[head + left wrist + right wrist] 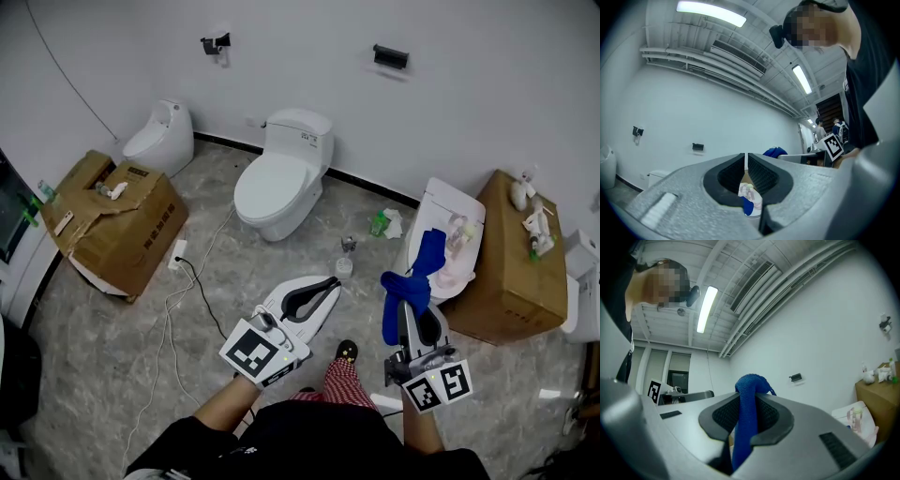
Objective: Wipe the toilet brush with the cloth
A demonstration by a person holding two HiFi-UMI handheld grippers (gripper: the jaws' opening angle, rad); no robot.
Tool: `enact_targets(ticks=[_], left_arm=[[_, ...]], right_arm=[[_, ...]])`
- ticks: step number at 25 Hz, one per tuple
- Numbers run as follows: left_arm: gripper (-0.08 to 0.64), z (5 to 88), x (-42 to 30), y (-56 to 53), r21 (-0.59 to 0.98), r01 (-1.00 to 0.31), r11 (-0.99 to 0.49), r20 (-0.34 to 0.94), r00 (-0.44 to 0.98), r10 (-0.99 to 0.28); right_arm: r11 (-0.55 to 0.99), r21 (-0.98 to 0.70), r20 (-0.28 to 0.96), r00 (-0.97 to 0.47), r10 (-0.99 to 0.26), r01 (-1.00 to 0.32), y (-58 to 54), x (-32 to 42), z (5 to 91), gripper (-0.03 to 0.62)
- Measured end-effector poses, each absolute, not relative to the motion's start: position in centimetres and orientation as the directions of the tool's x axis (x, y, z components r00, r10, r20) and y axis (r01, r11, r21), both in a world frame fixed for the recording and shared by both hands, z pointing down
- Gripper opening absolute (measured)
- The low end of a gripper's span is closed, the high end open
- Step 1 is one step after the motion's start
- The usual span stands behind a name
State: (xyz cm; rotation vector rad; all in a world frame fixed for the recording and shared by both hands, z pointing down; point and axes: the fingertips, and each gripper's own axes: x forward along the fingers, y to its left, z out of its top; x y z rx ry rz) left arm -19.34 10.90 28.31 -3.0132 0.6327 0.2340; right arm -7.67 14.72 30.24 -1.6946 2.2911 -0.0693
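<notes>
A soft, nubbly blue terry cloth (401, 298) (746, 418) hangs in a long limp fold from the right gripper (409, 314) (747, 397). Its ribbed black pads are clamped on the cloth, and a rounded hump of fabric bulges above the jaws. The left gripper (330, 282) (746, 161), of the same matte grey plastic, has its jaws pressed together to a hairline slit with nothing between them. Ahead of the right gripper, a low white glossy toilet (448, 200) carries a second blue cloth (429, 251) draped over its edge. Just beside that lies a pale pink translucent object (458, 236) that may be the toilet brush, though it is too small to be sure. The floor (141, 356) is grey marbled tile, with a thin white cable (178, 300) looping across it. A smooth white ceramic toilet (281, 178) stands against the plain white wall (469, 103), and a creased brown cardboard box (117, 225) sits at the left.
</notes>
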Motion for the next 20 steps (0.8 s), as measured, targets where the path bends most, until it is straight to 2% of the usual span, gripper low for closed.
enact_targets(ticks=[15, 20], left_arm=[[0.008, 29.1, -16.1, 4.7, -0.027, -0.450, -0.893, -0.101, 0.890, -0.445], [0.008, 29.0, -14.9, 3.1, -0.027, -0.445, -0.895, -0.117, 0.891, -0.439]], right_arm=[[0.327, -0.221, -0.215, -0.281, -0.935, -0.919, 8.3, -3.8, 30.3, 0.066], [0.333, -0.228, -0.216, -0.286, -0.933, -0.915, 6.4, -2.9, 30.6, 0.066]])
